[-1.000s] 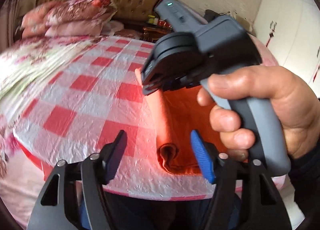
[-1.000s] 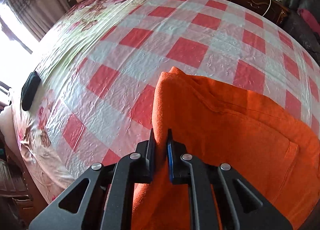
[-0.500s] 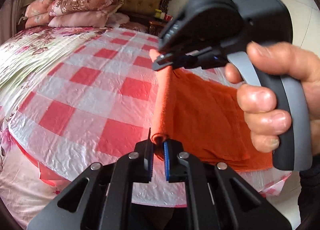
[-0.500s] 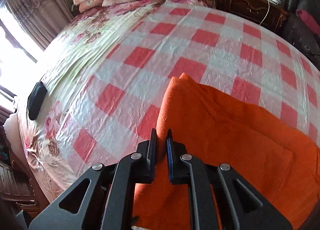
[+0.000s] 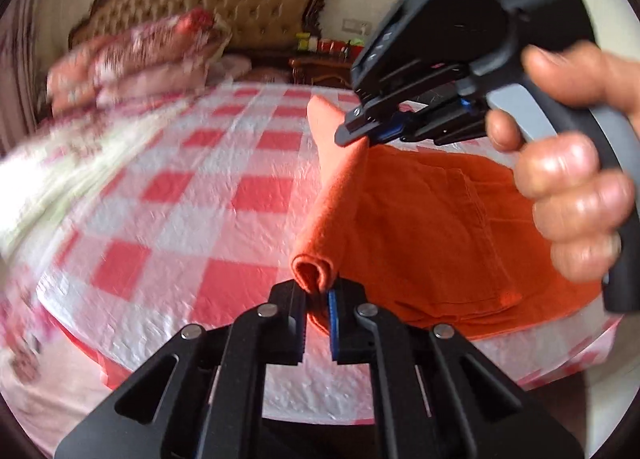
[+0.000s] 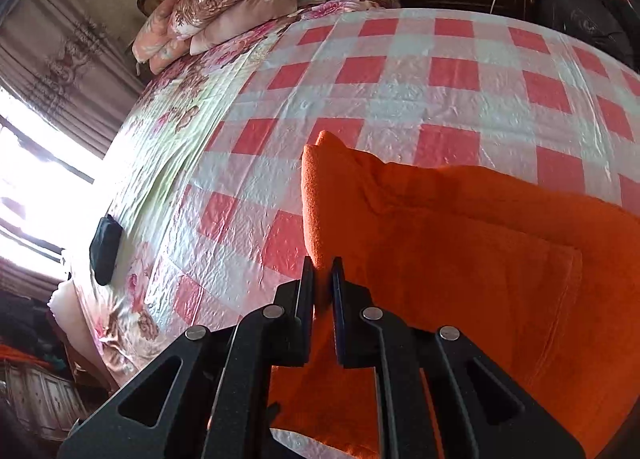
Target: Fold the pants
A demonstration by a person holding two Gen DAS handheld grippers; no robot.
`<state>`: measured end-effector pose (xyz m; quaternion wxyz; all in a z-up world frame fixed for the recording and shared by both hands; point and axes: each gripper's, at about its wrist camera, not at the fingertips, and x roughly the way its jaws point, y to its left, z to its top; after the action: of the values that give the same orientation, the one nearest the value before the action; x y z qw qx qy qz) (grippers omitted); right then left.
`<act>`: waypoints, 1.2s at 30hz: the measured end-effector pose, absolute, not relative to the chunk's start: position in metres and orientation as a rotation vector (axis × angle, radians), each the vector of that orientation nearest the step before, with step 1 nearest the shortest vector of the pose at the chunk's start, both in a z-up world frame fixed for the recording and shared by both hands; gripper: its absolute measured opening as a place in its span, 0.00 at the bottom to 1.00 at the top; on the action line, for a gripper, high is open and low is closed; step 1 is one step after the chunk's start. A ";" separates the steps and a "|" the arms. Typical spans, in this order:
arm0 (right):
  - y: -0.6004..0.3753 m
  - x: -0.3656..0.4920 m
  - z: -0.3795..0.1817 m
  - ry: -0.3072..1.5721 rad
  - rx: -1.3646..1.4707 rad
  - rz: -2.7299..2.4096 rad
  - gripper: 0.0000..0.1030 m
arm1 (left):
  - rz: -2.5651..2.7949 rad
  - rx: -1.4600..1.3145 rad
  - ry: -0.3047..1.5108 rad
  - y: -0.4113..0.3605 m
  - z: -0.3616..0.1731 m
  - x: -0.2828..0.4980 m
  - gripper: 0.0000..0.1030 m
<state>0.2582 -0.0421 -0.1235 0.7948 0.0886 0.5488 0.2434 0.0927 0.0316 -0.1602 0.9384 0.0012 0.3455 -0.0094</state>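
Folding stage: the orange pants [image 5: 432,227] are seen already doubled into a flat stack on the bed [image 5: 208,195], with the stack's left edge lifted for a further fold.
Left of the pants: checked bed cover is left bare; pillows [image 6: 224,3] lie well beyond, at the headboard.
Left gripper [image 5: 318,319]: its fingers are closed on the near corner of the raised edge.
Right gripper [image 6: 323,287]: its fingers are clamped on the far corner of the same edge.
Done: lengthwise folding is judged complete.
Left: the raised edge is yet to be carried across and laid flat.
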 end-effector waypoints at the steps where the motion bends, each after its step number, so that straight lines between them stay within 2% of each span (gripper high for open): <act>1: -0.048 0.259 -0.123 1.187 0.214 0.521 0.16 | -0.014 0.068 0.684 0.024 -0.159 0.092 0.08; 2: -0.051 0.259 -0.123 1.188 0.223 0.525 0.19 | -0.013 0.131 0.662 0.015 -0.157 0.090 0.08; 3: -0.054 0.259 -0.123 1.193 0.213 0.514 0.29 | -0.018 0.174 0.649 0.007 -0.157 0.088 0.07; 4: -0.056 0.259 -0.122 1.194 0.198 0.509 0.49 | -0.025 0.216 0.637 -0.002 -0.156 0.086 0.07; 6: -0.057 0.257 -0.116 1.174 0.169 0.509 0.79 | -0.033 0.304 0.607 -0.019 -0.156 0.081 0.07; 13: -0.032 0.254 -0.105 1.145 -0.039 0.543 0.80 | -0.034 0.484 0.582 -0.044 -0.166 0.080 0.07; 17: -0.004 0.253 -0.107 1.145 -0.218 0.554 0.80 | -0.028 0.494 0.582 -0.042 -0.166 0.082 0.07; 18: 0.005 0.254 -0.112 1.151 -0.276 0.545 0.79 | -0.026 0.498 0.578 -0.042 -0.166 0.081 0.07; 20: 0.015 0.255 -0.123 1.170 -0.348 0.541 0.53 | -0.032 0.486 0.582 -0.040 -0.165 0.082 0.07; 21: 0.020 0.255 -0.132 1.188 -0.372 0.558 0.25 | -0.032 0.471 0.587 -0.038 -0.165 0.082 0.07; 22: 0.021 0.256 -0.138 1.204 -0.369 0.573 0.12 | -0.029 0.454 0.591 -0.034 -0.164 0.082 0.07; 25: 0.015 0.262 -0.137 1.210 -0.274 0.608 0.08 | -0.004 0.380 0.581 -0.019 -0.147 0.084 0.07; 28: 0.001 0.265 -0.105 1.152 -0.183 0.637 0.08 | -0.001 0.346 0.506 -0.020 -0.110 0.079 0.07; 32: -0.060 0.273 -0.049 1.071 0.031 0.694 0.08 | -0.075 0.366 0.391 -0.052 -0.061 0.074 0.07; 36: -0.140 0.269 -0.021 1.016 0.127 0.657 0.08 | -0.211 0.425 0.332 -0.115 -0.052 0.068 0.07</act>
<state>0.2686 -0.1400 -0.0212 0.8207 0.0594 0.4772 0.3086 0.0683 -0.1145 -0.0519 0.9583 0.2097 0.1637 -0.1042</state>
